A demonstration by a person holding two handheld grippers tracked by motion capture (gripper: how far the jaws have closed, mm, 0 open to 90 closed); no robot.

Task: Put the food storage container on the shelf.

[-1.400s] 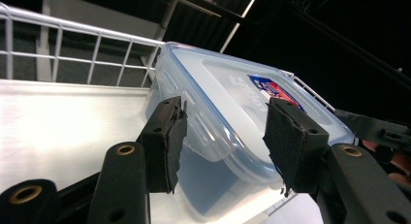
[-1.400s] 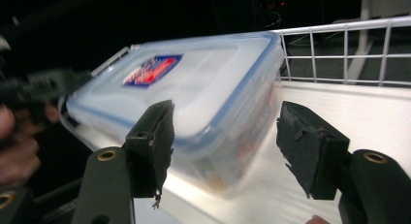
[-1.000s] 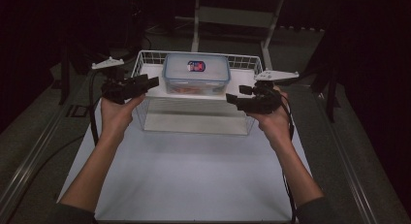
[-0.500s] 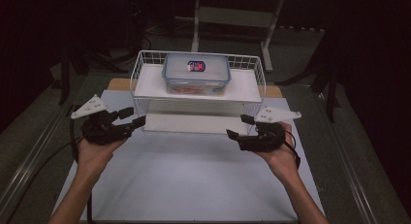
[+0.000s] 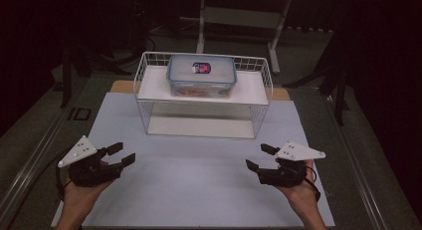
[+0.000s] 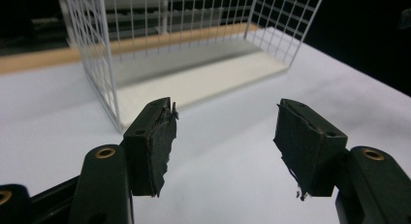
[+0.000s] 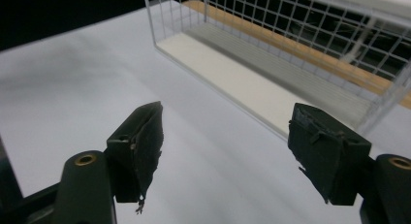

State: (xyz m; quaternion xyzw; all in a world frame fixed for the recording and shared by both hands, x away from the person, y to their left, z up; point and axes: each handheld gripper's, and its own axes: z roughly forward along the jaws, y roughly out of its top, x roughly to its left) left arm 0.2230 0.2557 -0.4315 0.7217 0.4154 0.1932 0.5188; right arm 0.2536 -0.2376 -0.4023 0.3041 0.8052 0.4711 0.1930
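Observation:
A clear lidded food container (image 5: 201, 75) with a blue rim and a round label rests on the top shelf of a white wire rack (image 5: 204, 97) at the back of the white table mat (image 5: 199, 180). My left gripper (image 5: 121, 154) is held low at the front left, open and empty, its jaws angled toward the rack. My right gripper (image 5: 260, 157) is at the front right, open with nothing in it. In the left gripper view the pads (image 6: 155, 141) face the rack's near corner (image 6: 109, 88). The right gripper view looks past its pads (image 7: 143, 146) at the rack's lower shelf (image 7: 232, 76).
A wooden board edge (image 5: 122, 85) lies behind the mat. Dark floor, a metal stand (image 5: 239, 16) and cables surround the table. A metal rail (image 5: 35, 160) runs along the left side.
Both hands have drawn back from the rack's sides toward the front of the table and lowered. The container stays on the rack's top shelf.

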